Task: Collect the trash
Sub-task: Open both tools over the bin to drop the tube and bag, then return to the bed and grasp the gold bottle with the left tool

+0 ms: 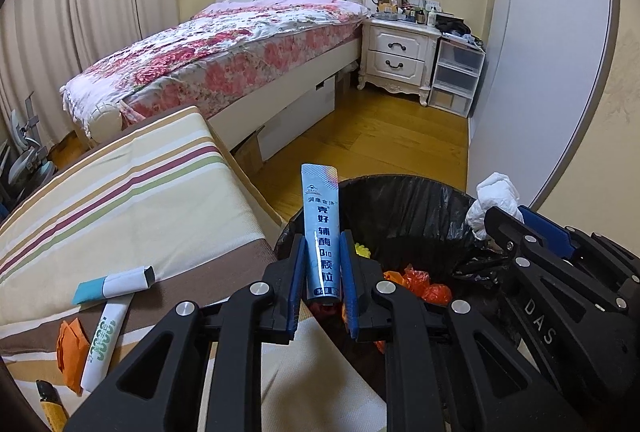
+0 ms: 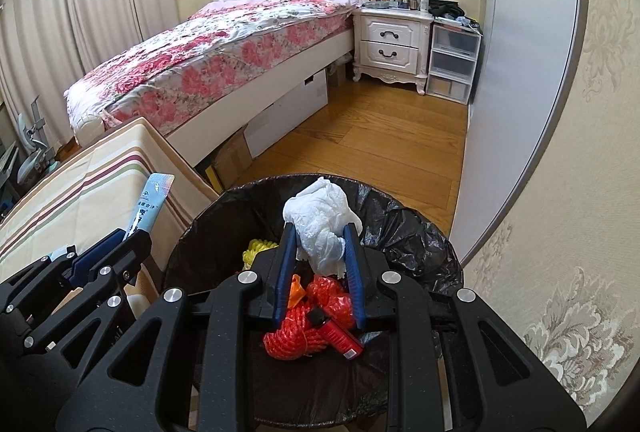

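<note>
1. Bed [image 1: 224, 43] with floral cover at back, nightstand [image 1: 400, 51] beside it, wood floor [image 2: 360, 135].
2. Striped cushion [image 1: 120, 199] at left, touching the bin's left side.
3. Bin [image 2: 416, 232] with black liner, holds red rope [image 2: 296, 328], a red tube [image 2: 340, 336], yellow bits [image 2: 258, 248].
4. Left gripper [image 1: 323, 256] over bin's left rim, jaws pinching a blue sachet [image 1: 320, 216] upright.
5. Right gripper [image 2: 320, 256] above bin, jaws clamped on a white tissue wad [image 2: 320, 220].
6. On cushion: white-teal box [image 1: 116, 284], white tube [image 1: 104, 340], orange scrap [image 1: 70, 348], yellow item [image 1: 50, 404] partly cut off.
</note>
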The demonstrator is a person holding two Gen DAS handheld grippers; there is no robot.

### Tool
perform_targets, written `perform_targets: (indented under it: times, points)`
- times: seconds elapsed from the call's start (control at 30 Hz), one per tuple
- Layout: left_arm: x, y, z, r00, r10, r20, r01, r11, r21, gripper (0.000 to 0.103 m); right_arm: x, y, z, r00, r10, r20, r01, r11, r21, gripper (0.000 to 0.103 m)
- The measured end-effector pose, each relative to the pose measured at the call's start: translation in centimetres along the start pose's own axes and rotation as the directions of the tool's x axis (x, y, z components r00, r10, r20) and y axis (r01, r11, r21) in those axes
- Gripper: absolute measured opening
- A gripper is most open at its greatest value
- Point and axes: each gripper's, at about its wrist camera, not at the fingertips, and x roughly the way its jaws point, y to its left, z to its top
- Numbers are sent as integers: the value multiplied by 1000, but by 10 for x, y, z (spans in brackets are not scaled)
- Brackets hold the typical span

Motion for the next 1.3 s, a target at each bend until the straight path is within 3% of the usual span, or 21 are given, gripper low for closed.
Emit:
perform_targets:
  times: [0.1,0.17,0.3,0.6,0.73,1.3]
  points:
    - [4,-1,3,1000,-3,-8,3,1000,4,20,1,-1,0,1000,-2,0,2,1000,6,27]
    - [5,-2,2,1000,-2,-12,2,1000,7,22,1,-2,1,1000,-5,5,5,1000,7,35]
    - [6,-3,3,1000,4,-14,-4,1000,11,41,0,-5,2,1000,-17,12,17,1000,13,40]
    - [5,3,4,1000,26,-3,-26,1000,-16,62,-3,-8,4,999,-48,25,47,998,31,49]
    - [2,8,4,999,40,7,-40,999,-27,72,-4,-12,4,997,-66,31,65,997,49,61]
    - [-30,35,-13,993,119,21,-117,990,-73,74,-16,-4,-5,997,-74,37,74,997,6,77]
